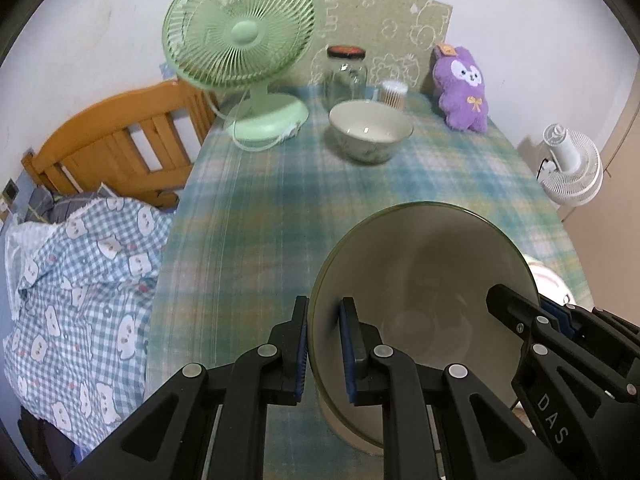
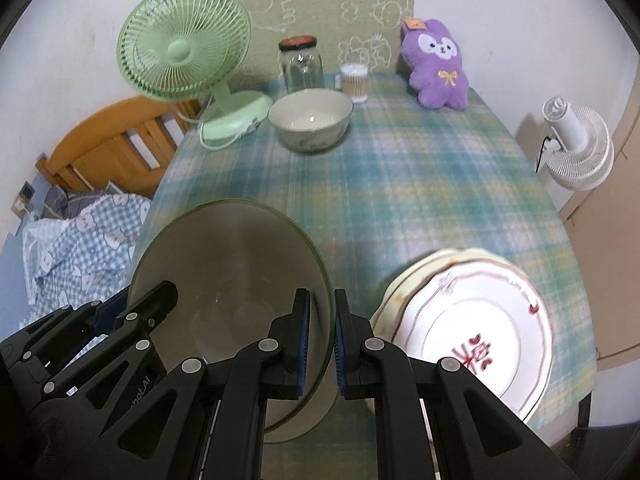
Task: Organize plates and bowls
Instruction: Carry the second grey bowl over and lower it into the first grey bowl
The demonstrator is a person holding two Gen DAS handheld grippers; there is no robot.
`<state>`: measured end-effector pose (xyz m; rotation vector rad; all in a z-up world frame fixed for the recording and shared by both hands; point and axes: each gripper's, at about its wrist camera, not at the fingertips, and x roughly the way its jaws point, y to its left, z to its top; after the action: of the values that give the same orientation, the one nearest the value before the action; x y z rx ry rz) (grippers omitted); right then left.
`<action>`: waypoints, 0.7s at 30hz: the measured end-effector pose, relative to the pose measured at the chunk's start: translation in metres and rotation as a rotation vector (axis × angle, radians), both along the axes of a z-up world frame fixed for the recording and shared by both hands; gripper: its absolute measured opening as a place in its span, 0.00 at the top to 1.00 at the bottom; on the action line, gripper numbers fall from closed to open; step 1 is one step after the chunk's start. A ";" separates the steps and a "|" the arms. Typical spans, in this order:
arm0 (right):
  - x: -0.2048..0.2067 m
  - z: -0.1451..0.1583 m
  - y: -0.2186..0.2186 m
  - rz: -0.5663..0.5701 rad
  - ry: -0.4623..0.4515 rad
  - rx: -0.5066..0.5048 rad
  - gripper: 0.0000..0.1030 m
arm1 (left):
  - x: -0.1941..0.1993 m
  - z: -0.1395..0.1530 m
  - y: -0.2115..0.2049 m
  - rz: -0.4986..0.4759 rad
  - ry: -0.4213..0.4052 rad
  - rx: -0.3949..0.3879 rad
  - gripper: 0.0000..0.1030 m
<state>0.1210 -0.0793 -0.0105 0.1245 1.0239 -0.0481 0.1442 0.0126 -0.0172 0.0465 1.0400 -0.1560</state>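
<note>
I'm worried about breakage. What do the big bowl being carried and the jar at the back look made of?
Big bowl: probably glazed ceramic, opaque cream with a thin green rim and a soft sheen, though it could be melamine. Jar: clear glass, since the wall mat shows through it, with a dark lid.

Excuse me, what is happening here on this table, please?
A person holds a gripper in each hand, and both are shut on the rim of one large bowl: the left gripper on its left edge, the right gripper on its right edge. A smaller bowl stands further back on the checked tablecloth, near a green fan. A stack of plates lies to the right.
</note>
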 end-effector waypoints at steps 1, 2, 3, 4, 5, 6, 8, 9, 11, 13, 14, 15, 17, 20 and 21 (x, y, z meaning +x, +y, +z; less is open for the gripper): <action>-0.001 -0.004 0.002 -0.001 0.011 -0.001 0.87 | -0.001 -0.003 0.001 0.000 0.007 -0.001 0.89; -0.002 -0.008 0.004 -0.003 0.019 -0.003 0.87 | -0.002 -0.008 0.003 -0.002 0.021 -0.003 0.89; -0.003 -0.011 0.005 -0.004 0.026 -0.004 0.87 | -0.004 -0.011 0.004 -0.004 0.027 -0.003 0.88; -0.004 -0.014 0.005 -0.006 0.035 -0.004 0.87 | -0.005 -0.014 0.005 -0.006 0.036 -0.004 0.88; -0.005 -0.018 0.006 -0.009 0.043 -0.003 0.87 | -0.006 -0.018 0.006 -0.010 0.045 -0.004 0.89; -0.007 -0.022 0.006 -0.012 0.054 -0.003 0.87 | -0.007 -0.020 0.007 -0.012 0.050 -0.004 0.89; -0.009 -0.028 0.008 -0.017 0.068 -0.003 0.87 | -0.009 -0.027 0.008 -0.018 0.066 -0.004 0.89; -0.010 -0.031 0.008 -0.019 0.076 -0.004 0.87 | -0.009 -0.030 0.009 -0.020 0.075 -0.005 0.89; -0.010 -0.036 0.009 -0.024 0.087 -0.002 0.87 | -0.010 -0.034 0.009 -0.022 0.089 -0.006 0.89; -0.012 -0.041 0.008 -0.029 0.100 0.000 0.87 | -0.011 -0.038 0.009 -0.027 0.098 -0.005 0.89; -0.012 -0.042 0.008 -0.032 0.105 0.000 0.87 | -0.011 -0.040 0.008 -0.030 0.102 -0.004 0.89; -0.013 -0.044 0.007 -0.036 0.112 -0.001 0.87 | -0.012 -0.041 0.007 -0.034 0.104 -0.004 0.89; -0.014 -0.046 0.007 -0.042 0.113 -0.004 0.87 | -0.013 -0.044 0.006 -0.039 0.109 -0.009 0.89; -0.014 -0.047 0.006 -0.047 0.107 -0.017 0.87 | -0.011 -0.047 0.005 -0.042 0.115 -0.022 0.88; -0.013 -0.047 0.005 -0.049 0.105 -0.023 0.87 | -0.010 -0.048 0.005 -0.044 0.120 -0.026 0.88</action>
<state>0.1079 -0.0740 -0.0575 0.1275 1.1248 -0.1115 0.1340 0.0171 -0.0656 0.0368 1.1571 -0.2138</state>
